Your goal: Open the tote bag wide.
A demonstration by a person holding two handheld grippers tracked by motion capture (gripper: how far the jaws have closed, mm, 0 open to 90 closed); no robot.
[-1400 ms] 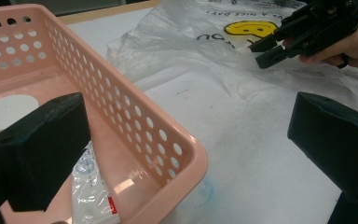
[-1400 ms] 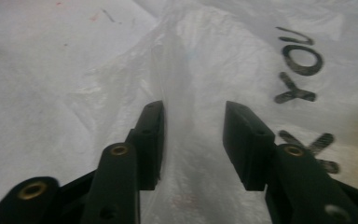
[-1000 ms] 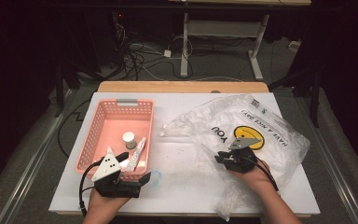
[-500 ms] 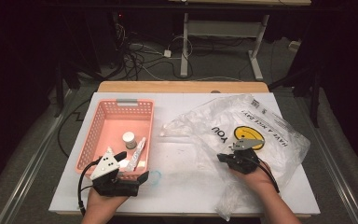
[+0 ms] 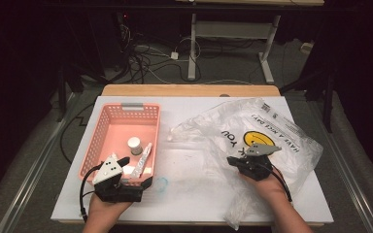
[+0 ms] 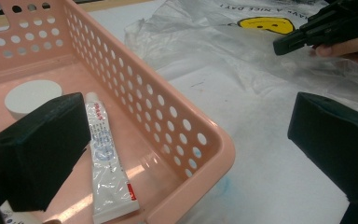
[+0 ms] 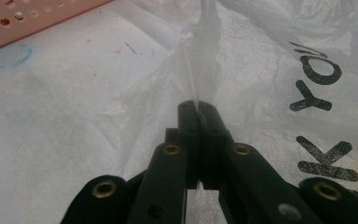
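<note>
White tabletop under me, dark room behind. My right gripper is clenched on a fold of the clear plastic bag, which lies spread over the table's right half; the pinch is made, but the bag isn't yet lifted open. Left of it, the pink basket holds a tube and white cap, unpacked. My left gripper waits released astride the basket's near corner.

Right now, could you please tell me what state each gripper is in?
Left gripper: open, holding nothing, jaws astride the pink perforated plastic basket corner.
Right gripper: closed, pinching a fold of the clear crinkled plastic bag.
</note>
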